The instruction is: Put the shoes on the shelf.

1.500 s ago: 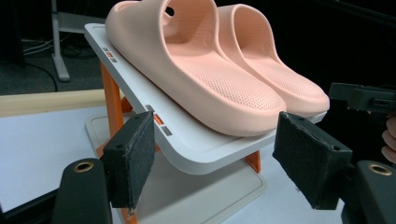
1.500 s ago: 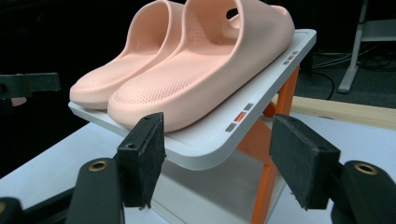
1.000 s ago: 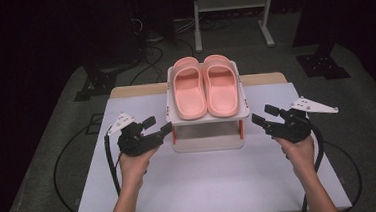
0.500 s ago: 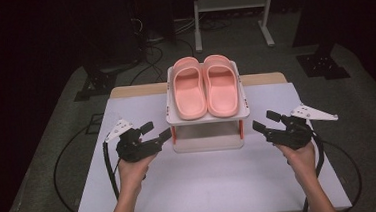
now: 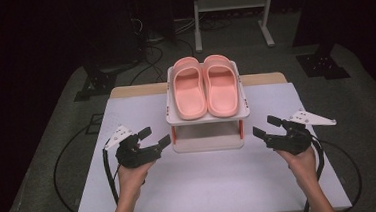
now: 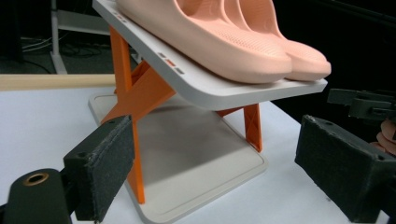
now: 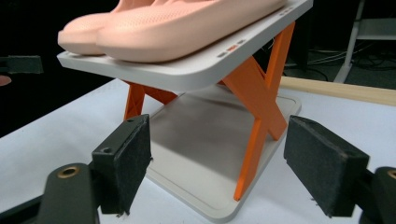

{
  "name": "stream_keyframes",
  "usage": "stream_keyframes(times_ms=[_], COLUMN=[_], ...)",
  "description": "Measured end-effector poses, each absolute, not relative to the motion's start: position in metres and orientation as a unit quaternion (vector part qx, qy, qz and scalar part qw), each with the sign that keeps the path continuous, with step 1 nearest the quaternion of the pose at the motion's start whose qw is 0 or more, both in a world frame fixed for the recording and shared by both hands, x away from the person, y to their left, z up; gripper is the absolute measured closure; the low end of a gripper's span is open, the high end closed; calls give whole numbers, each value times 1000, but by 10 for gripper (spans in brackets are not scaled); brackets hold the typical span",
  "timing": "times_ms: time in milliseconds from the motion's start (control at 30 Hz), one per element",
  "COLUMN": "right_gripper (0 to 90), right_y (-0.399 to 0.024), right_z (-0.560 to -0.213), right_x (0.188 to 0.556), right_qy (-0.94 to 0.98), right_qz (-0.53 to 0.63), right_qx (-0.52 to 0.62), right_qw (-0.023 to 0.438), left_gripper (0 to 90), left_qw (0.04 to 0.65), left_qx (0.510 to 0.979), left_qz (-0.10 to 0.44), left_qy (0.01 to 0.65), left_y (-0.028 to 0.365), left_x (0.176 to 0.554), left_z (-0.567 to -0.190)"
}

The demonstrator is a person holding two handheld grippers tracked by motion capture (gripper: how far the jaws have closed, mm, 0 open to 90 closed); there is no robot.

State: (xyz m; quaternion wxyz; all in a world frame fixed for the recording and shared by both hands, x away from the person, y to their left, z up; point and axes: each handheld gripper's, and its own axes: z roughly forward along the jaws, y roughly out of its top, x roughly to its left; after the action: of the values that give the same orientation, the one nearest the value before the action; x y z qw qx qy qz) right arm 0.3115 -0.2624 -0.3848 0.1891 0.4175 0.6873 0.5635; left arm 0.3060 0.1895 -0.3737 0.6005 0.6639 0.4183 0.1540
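A pair of pink slippers [image 5: 206, 89] lies side by side on the top shelf of a small white rack [image 5: 207, 118] with orange legs. My left gripper [image 5: 155, 137] sits just left of the rack's front, and my right gripper [image 5: 265, 126] just right of it, both pointing inward at it. Both have just been opening and hold nothing. In the left gripper view the slippers [image 6: 210, 42] and shelf [image 6: 210, 91] rise above my open left gripper [image 6: 219, 172]. In the right gripper view my right gripper [image 7: 222, 163] frames the rack's lower tray [image 7: 201, 135].
The rack stands on a white table cover [image 5: 206, 185], with a wooden table edge [image 5: 134, 89] behind it. A metal stand [image 5: 229, 3] and cables are on the dark floor beyond. Black cables trail from both grippers toward the table's near corners.
Both grippers' jaws have spread wider. The left hand has drawn slightly back from the rack; the right has barely shifted. The slippers and rack have not moved.
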Motion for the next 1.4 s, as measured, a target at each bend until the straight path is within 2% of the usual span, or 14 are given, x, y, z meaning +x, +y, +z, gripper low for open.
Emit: stream_keyframes(times_ms=[1133, 1400], right_gripper=[187, 182], right_y=[-278, -283], right_z=[-417, -427], right_x=[300, 296], right_qy=[694, 694], right_qz=[550, 546], right_qx=[431, 437], right_qw=[175, 171], left_gripper=[79, 49], left_qw=[598, 595], left_qx=[668, 667], left_qz=[150, 150], left_qy=[417, 423], left_y=[201, 206], left_x=[293, 290], left_z=[-400, -404])
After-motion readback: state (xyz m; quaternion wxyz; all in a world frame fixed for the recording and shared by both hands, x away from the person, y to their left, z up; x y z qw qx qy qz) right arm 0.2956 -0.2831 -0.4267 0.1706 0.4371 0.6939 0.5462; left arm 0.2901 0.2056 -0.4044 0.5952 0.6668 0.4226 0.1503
